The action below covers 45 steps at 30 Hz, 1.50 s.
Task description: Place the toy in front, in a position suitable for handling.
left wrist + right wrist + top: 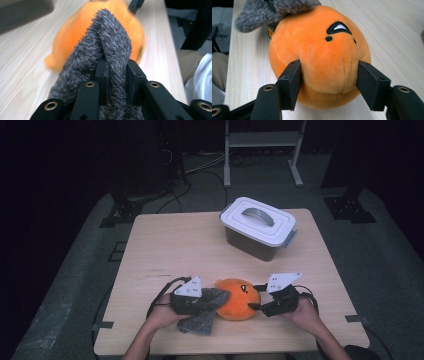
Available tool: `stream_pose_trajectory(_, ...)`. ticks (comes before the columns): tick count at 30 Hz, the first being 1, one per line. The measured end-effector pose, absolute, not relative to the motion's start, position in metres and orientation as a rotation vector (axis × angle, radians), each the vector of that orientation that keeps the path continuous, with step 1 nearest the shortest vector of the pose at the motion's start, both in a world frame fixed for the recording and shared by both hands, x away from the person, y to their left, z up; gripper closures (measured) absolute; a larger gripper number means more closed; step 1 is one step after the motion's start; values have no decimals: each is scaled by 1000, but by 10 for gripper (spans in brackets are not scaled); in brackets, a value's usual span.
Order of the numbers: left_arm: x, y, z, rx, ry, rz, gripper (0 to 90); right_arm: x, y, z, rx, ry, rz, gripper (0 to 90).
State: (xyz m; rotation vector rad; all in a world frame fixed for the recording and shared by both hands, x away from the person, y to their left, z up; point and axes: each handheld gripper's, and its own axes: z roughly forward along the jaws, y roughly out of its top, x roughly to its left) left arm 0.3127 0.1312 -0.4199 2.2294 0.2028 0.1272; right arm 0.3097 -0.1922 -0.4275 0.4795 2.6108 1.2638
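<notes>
**Grey fleece meeting orange plush at the near edge**

Lying at about six o'clock on the pale wood-grain table (175, 240), near the front edge: a round orange plush toy (239, 298), soft and short-piled, with a black-and-white stitched eye and a faint seam running down its bulge. Sitting between the two grippers, squat and dome-shaped, slightly flattened where resting on the wood.

Pressing in from nine o'clock of the toy: the left gripper (212, 299), black and angular, carrying a pale three-cornered plate on top. Clamping tight on a fold of grey fuzzy cloth (202, 317), coarse and shaggy like fleece, pinched into a ridge between the jaws in the left gripper view. Draping one end of the cloth over the toy's top, letting the rest hang down to the table toward seven o'clock.

Closing in from three o'clock: the right gripper (252, 306), jaws straddling the toy's rounded side. Pads (292, 80) denting the plush on both flanks in the right gripper view, so gripping the toy.

Standing well apart at about one o'clock: a rectangular storage box (257, 227), dark translucent walls, white snap-on lid, grey arched handle.
</notes>
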Motion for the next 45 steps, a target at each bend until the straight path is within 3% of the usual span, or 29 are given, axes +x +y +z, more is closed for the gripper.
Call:
stream_pose_trajectory(9, 309, 125, -405, 2126, 172, 102, 743, 308, -186, -425, 497, 2594, 1257, 373)
stream_pose_trajectory(15, 305, 103, -411, 2190, 107, 108, 744, 306, -177, -425, 508, 2579, 1230, 371)
stream_pose_trajectory(29, 314, 136, -411, 2175, 211, 144, 745, 312, -183, -427, 539, 2589, 1276, 387)
stream_pose_trajectory(38, 298, 96, -406, 2232, 52, 161, 744, 301, -163, -423, 416, 2571, 1187, 387)
stream_pose_trajectory(45, 306, 117, -409, 2229, 121, 180, 745, 307, -173, -428, 447, 2591, 1236, 439)
